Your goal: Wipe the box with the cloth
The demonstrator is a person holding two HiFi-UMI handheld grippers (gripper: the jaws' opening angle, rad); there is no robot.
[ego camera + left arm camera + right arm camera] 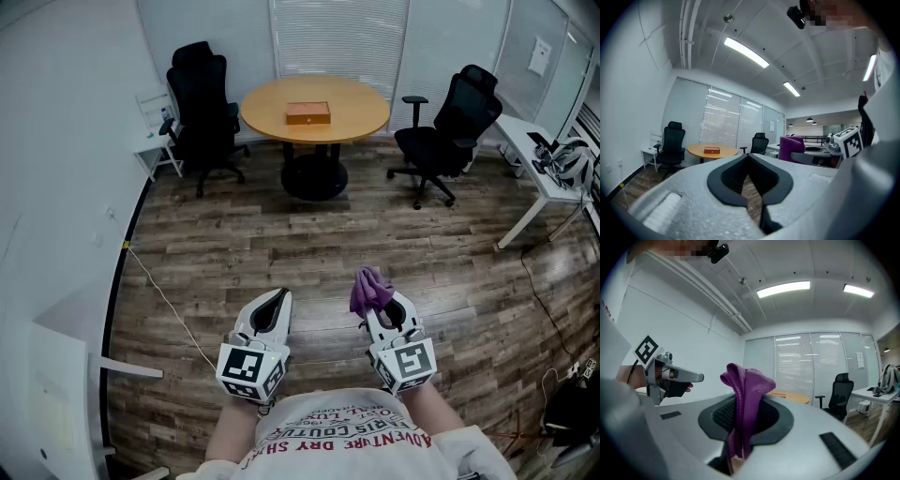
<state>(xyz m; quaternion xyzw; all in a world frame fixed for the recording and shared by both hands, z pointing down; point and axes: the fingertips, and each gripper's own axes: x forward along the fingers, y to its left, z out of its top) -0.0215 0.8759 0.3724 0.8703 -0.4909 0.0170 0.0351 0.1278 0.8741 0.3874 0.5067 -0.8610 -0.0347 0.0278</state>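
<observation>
A small orange-brown box [307, 112] lies on a round wooden table [356, 105] at the far side of the room, well away from both grippers. My right gripper [379, 302] is shut on a purple cloth [369, 290], which bunches up above its jaws. In the right gripper view the cloth [746, 397] stands upright between the jaws of the right gripper [748, 414]. My left gripper [282, 296] is held beside it, shut and empty. The left gripper view shows the box [712, 150] far ahead, beyond the closed tips of the left gripper [749, 156].
Black office chairs stand left [202, 101] and right [452, 129] of the table. A white desk [531, 167] lines the right wall and a small white side table [153, 142] the left. A cable [164, 302] runs across the wooden floor between me and the table.
</observation>
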